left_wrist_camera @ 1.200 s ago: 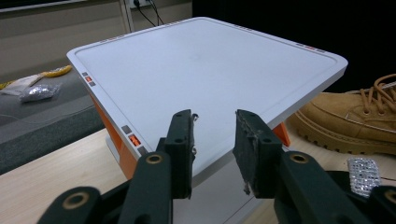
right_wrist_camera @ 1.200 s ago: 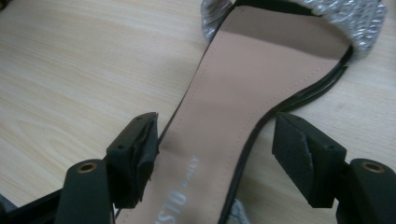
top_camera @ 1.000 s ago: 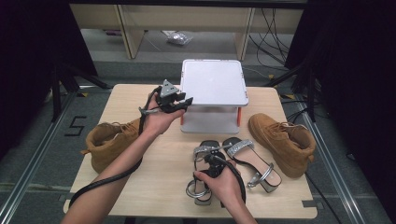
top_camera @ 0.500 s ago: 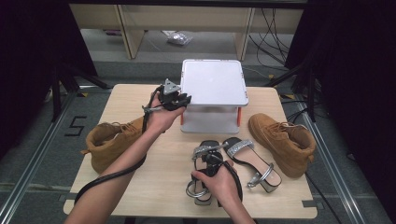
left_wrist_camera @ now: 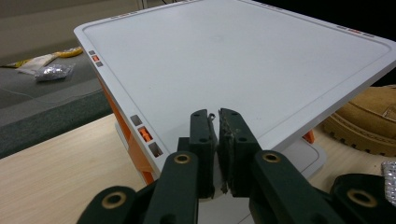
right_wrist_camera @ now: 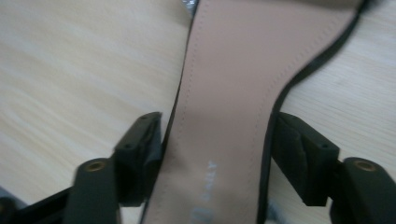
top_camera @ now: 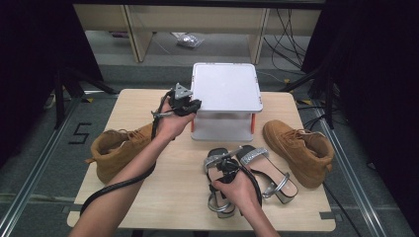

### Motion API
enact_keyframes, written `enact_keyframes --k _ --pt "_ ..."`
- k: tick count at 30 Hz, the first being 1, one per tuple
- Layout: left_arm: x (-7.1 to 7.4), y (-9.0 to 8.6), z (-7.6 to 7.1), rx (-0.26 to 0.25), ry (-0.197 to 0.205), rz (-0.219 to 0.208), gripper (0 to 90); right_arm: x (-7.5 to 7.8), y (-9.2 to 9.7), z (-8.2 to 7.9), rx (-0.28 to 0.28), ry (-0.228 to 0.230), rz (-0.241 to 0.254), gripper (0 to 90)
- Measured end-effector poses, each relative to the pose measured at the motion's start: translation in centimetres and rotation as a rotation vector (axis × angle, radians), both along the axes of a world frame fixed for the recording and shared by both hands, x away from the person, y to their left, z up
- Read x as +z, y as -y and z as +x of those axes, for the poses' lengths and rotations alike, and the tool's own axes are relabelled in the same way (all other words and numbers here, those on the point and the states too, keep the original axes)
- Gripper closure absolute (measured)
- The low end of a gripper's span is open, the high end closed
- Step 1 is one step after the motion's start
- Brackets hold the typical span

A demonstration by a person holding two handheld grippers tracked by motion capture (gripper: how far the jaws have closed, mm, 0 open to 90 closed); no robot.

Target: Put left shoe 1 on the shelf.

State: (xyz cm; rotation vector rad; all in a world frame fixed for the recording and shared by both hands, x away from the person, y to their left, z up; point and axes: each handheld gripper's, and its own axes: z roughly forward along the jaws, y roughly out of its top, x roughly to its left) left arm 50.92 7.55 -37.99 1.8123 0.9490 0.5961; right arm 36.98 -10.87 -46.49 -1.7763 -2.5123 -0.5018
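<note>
While the right gripper (top_camera: 228, 167) straddles the left sandal (right_wrist_camera: 229, 93) in the lower middle of the high view, its fingers (right_wrist_camera: 140, 154) stand apart on either side of the insole, just closing in and seemingly not yet pressing. The sandal's long axis runs straight away from them (toe end cut off at the top). The left gripper (top_camera: 190, 105), fingers nearly together on nothing after just closing, hovers at the white box (top_camera: 226, 94) lid's edge on the bench (top_camera: 163, 197). The sandal's heel is hidden by the hand.
</note>
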Motion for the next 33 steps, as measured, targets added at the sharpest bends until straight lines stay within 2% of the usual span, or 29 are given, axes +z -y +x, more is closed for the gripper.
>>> enact_keyframes --k 1,2,4,8,10,11,13,18,19,23,24,25,26,28,29,31,32,33 --pt "0.0 0.0 0.0 -0.001 0.001 0.001 83.9 0.3 0.1 -0.1 0.022 -0.009 -0.012 39.5" --pt "0.0 0.0 0.0 -0.002 -0.001 0.0 84.1 0.3 0.8 0.0 0.09 0.031 -0.047 41.1" --pt "0.0 0.0 0.0 0.001 -0.004 -0.007 84.1 0.4 0.9 0.0 0.106 0.032 -0.061 41.1" --pt "0.0 -0.1 0.0 -0.003 -0.005 -0.002 84.3 0.3 0.8 0.0 0.109 0.019 -0.075 39.4" --pt "0.0 -0.1 0.0 -0.004 -0.007 -0.006 84.3 0.0 0.7 0.1 0.102 0.018 -0.067 39.2" --pt "0.0 -0.1 0.1 -0.004 -0.009 -0.009 84.4 -0.3 0.6 0.2 0.108 -0.002 -0.073 38.8" --pt "0.0 -0.1 0.1 -0.007 -0.011 -0.007 84.4 -0.5 0.5 0.2 0.102 -0.007 -0.069 38.7" --pt "0.1 -0.1 0.1 -0.01 -0.016 -0.008 84.5 -0.9 0.1 0.8 0.131 -0.027 -0.105 37.9" --pt "0.1 -0.1 0.1 -0.01 -0.015 -0.008 84.5 -0.9 0.0 0.9 0.128 -0.044 -0.106 37.9" --pt "0.1 -0.1 0.1 -0.008 -0.018 -0.013 84.4 -1.1 -0.1 1.1 0.134 -0.056 -0.112 39.9" --pt "0.1 -0.1 0.1 -0.011 -0.016 -0.008 84.8 -1.0 -0.2 1.2 0.131 -0.079 -0.116 40.7" --pt "0.1 -0.1 0.1 -0.011 -0.016 -0.009 84.8 -1.0 -0.2 1.2 0.131 -0.079 -0.116 40.7" --pt "0.1 -0.1 0.1 -0.02 -0.014 0.008 86.5 -0.9 -0.3 1.2 0.117 -0.092 -0.114 41.3" --pt "0.1 0.0 0.1 -0.018 -0.009 -0.001 87.3 -0.9 -0.2 1.3 0.12 -0.089 -0.113 41.4" --pt "0.0 0.0 0.1 -0.02 -0.008 0.0 87.9 -1.0 0.0 1.2 0.113 -0.078 -0.097 41.6" --pt "0.1 0.1 0.0 -0.021 -0.008 0.005 89.1 -0.8 0.2 1.2 0.098 -0.089 -0.084 42.0" --pt "0.1 0.1 0.1 -0.022 -0.011 0.009 89.1 -0.8 0.0 1.0 0.062 -0.111 -0.068 42.2" --pt "0.2 0.1 0.1 -0.023 -0.012 0.011 89.2 -0.9 0.3 1.1 0.107 -0.059 -0.082 42.3"
